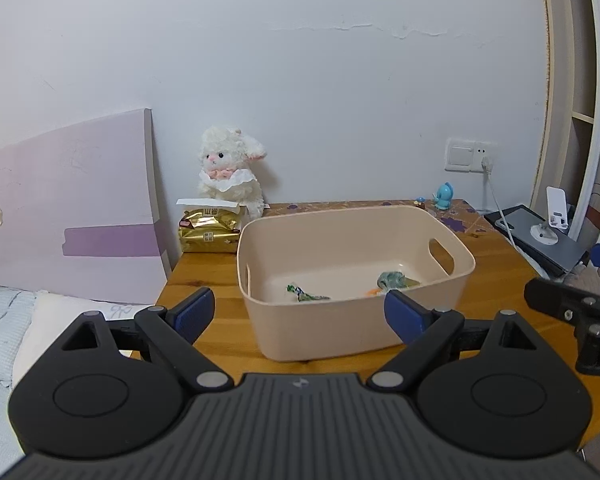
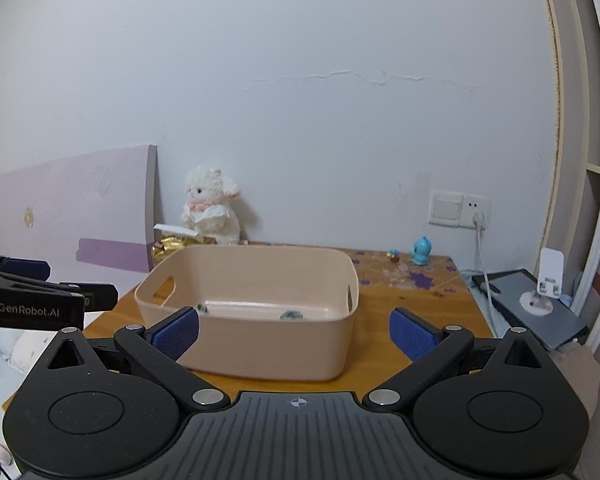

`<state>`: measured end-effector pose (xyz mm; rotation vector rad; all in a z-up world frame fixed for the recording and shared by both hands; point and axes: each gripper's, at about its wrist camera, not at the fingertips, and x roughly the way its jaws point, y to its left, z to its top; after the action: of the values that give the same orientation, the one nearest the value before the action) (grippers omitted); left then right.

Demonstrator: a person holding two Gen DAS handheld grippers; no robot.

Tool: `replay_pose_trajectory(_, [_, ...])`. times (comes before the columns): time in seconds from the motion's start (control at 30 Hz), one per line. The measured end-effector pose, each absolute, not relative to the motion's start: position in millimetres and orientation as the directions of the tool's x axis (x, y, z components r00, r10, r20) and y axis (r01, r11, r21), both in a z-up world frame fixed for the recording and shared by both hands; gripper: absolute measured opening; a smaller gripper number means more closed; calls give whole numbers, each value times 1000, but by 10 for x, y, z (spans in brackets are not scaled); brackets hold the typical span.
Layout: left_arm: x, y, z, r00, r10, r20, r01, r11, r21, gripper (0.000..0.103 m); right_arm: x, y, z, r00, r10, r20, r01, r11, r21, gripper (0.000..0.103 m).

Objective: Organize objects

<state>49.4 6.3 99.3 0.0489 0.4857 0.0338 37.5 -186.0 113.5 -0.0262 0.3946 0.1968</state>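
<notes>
Black linkage arms tipped with blue pads fill the foreground of both wrist views. On the left gripper [image 1: 300, 314] the fingers stand wide apart and hold nothing; its pads frame the near wall of a pale peach rectangular plastic bin with cut-out handles [image 1: 452, 280]. The right gripper [image 2: 296, 330] is spread just as wide and is also empty, hovering in front of the same bin, whose near wall shows between its pads.

The bin rests on a honey-coloured wooden worktop [image 1: 208, 276]. Inside, on the bin floor, lie two small crumpled wrappers: a green-and-white wrapper [image 1: 306, 294] toward the left and a blue-green wrapper with an orange scrap beside it [image 1: 392, 280] toward the right. They are well apart from each other.

Behind the bin, near the wall, a fluffy white plush lamb with a pink collar [image 1: 230, 172] sits upright, with a shiny gold foil packet [image 1: 208, 230] just in front of it at the worktop's back left corner. A small blue toy figure [image 1: 444, 196] stands at the back right, below a white wall switch and socket [image 1: 470, 155] with a white cable plugged in. A lilac headboard [image 1: 68, 208] stands at the left.
</notes>
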Motion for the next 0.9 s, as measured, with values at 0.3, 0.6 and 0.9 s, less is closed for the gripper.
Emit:
replay_pose_trajectory(0.3, [85,84,907,874,41,-484,-25,999,40,92,-52,-1856,1106,904,200,-379,-209,978,17,103])
replay_pose_trajectory(0.6, [-256,53,854,876,32,-481,-19,999,31,92,-333,-1830,1163,905,201,-375,-209,978,18,103])
replay_pose_trajectory(0.9, [-506,109,819,875,50,-481,-39,999,31,92,-464,-1816,1079,887,214,-408,-222,975,27,103])
